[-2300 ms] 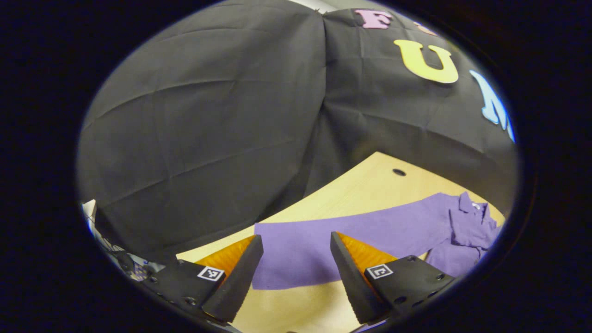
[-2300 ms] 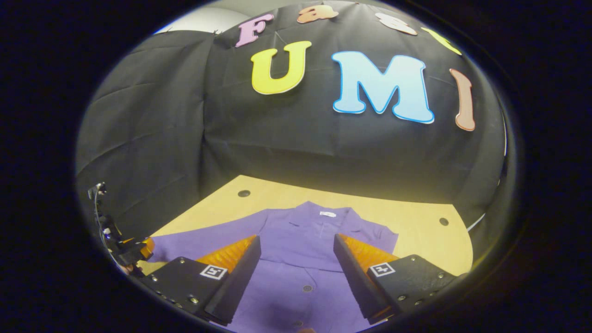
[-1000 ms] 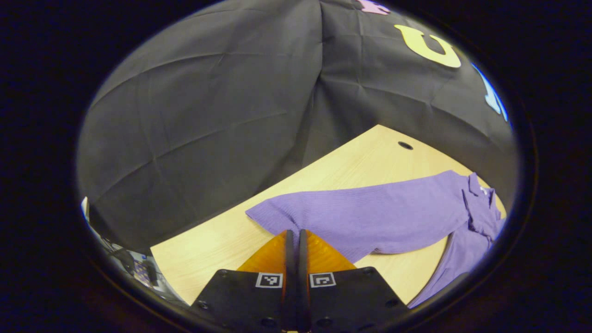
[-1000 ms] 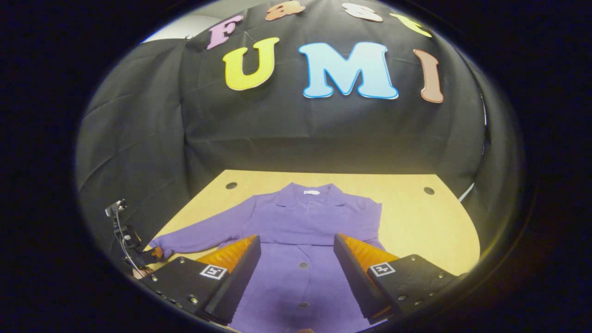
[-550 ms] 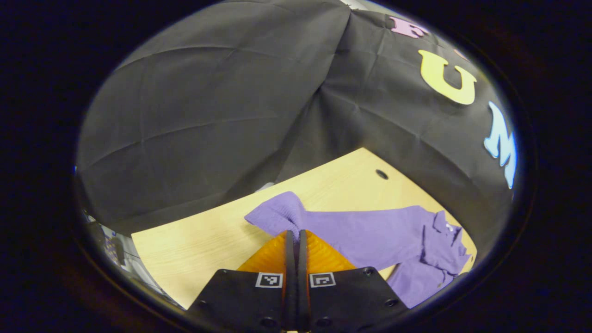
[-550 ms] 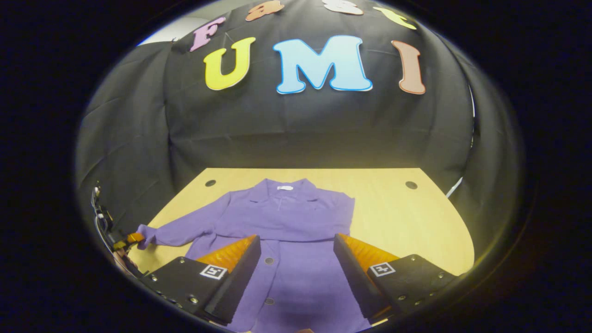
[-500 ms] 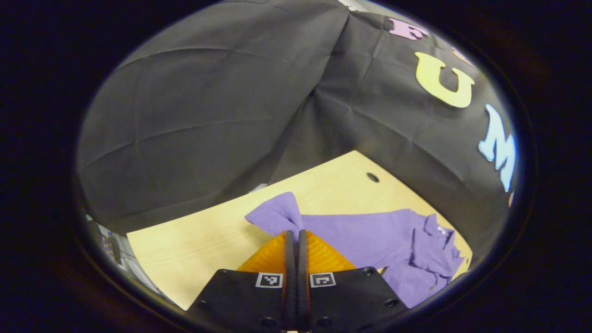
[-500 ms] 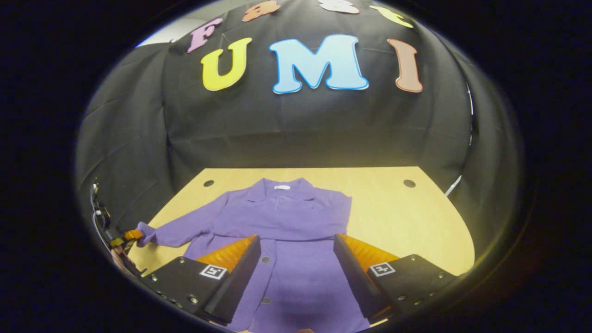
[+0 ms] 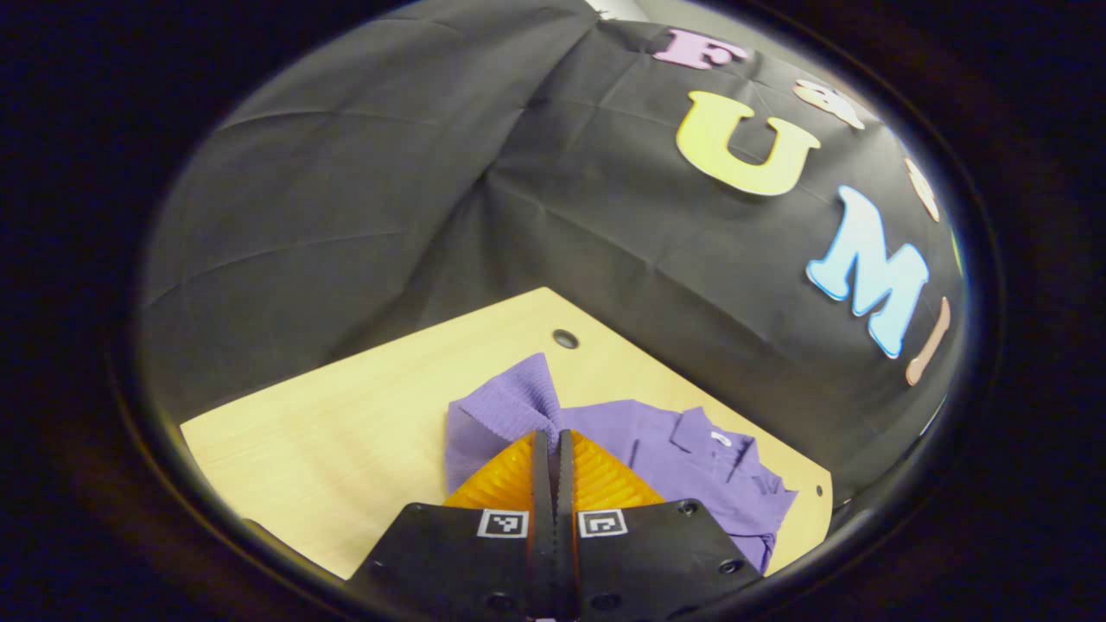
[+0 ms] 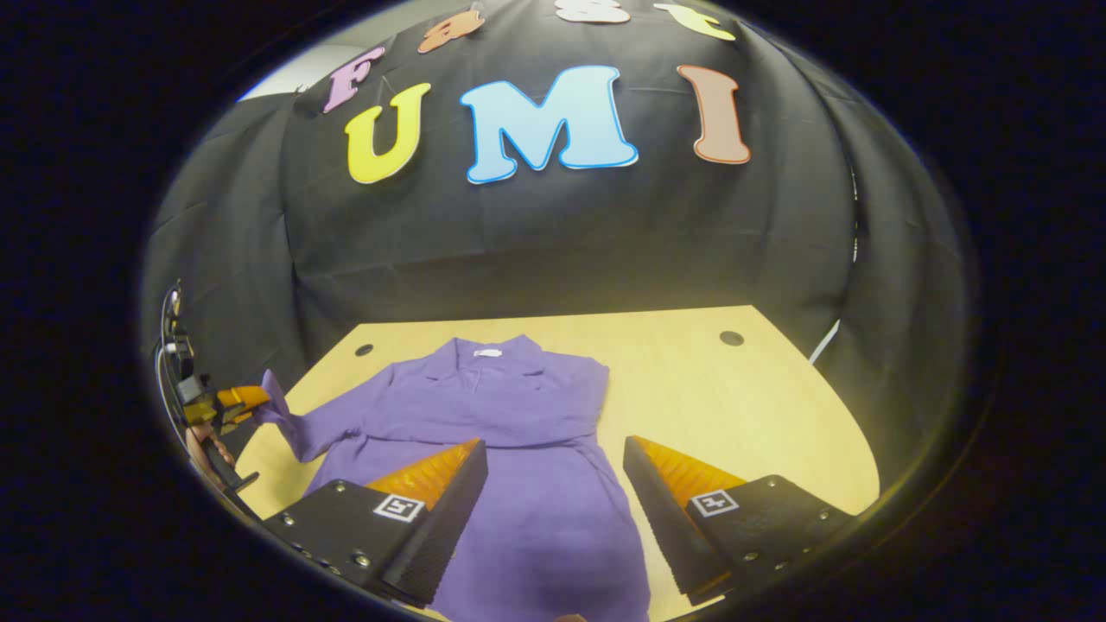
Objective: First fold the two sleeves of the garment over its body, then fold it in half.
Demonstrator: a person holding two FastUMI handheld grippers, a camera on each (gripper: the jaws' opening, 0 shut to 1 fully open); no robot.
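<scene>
Purple garment [image 10: 518,432]: spread on the tabletop [image 10: 734,406], collar toward the booth wall. Left tongs [image 9: 553,441]: pressed together, pinching the sleeve cuff [image 9: 505,402] raised above the tabletop. Right tongs [image 10: 553,466]: spread apart over the garment's body.

Recording booth/lab setup: creased black cloth wall [image 10: 553,242] backs a pale wooden tabletop [image 10: 734,406] w/ round cable holes [image 10: 731,338].

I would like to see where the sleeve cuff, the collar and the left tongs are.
sleeve cuff [image 9: 505,406], left gripper view, its ribbed end.
collar [image 10: 484,356], right gripper view, its middle.
left tongs [image 9: 553,442], left gripper view, between its tips.
</scene>
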